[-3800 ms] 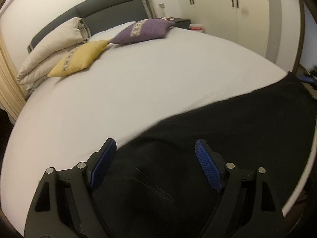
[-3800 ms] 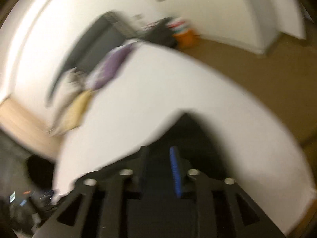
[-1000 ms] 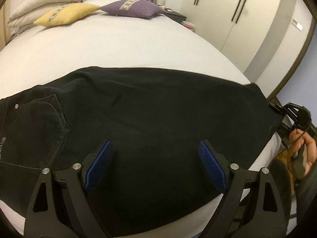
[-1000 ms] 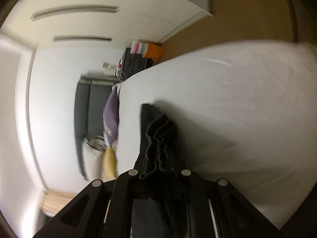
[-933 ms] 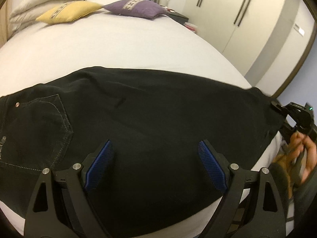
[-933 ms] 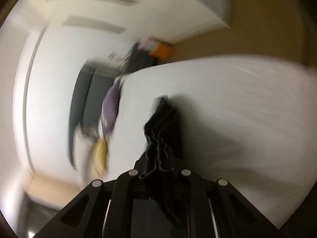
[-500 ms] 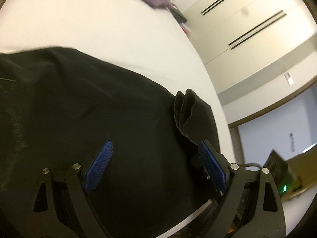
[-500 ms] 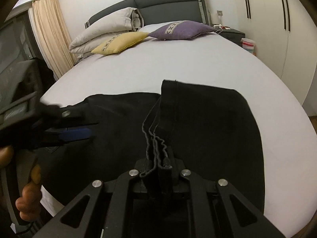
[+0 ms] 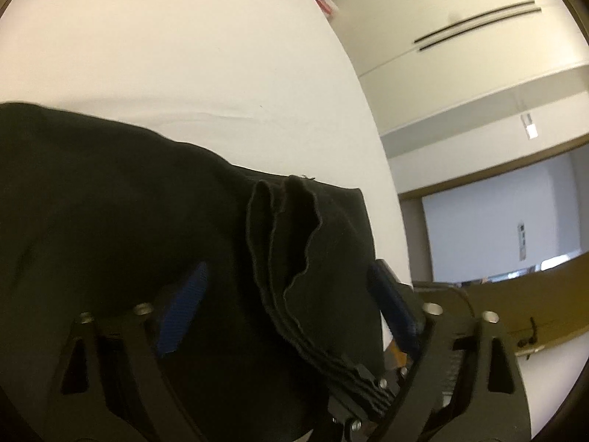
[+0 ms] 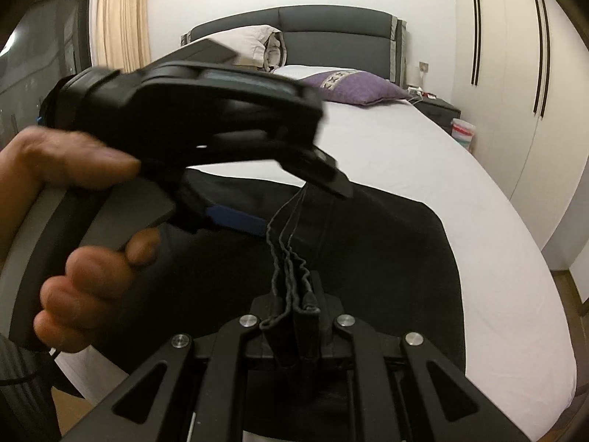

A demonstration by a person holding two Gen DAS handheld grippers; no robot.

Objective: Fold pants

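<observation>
Right claw (image 10: 298, 304) pinches pants (image 10: 386, 250) hem; left claw (image 9: 291, 309), closing, seemingly straddles it untouched.

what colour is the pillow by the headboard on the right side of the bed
Purple, with a patterned light band across it. The pillow shows best in the right wrist view.

One pair of black pants (image 10: 386, 243) lies on one bed (image 10: 423, 154). Two grippers show: the left gripper (image 9: 291, 313) and the right gripper (image 10: 294, 305). One hand (image 10: 73, 243) is visible. One purple cushion (image 10: 353, 86) and one stack of pale pillows (image 10: 254, 46) sit by one grey headboard (image 10: 331, 37).
</observation>
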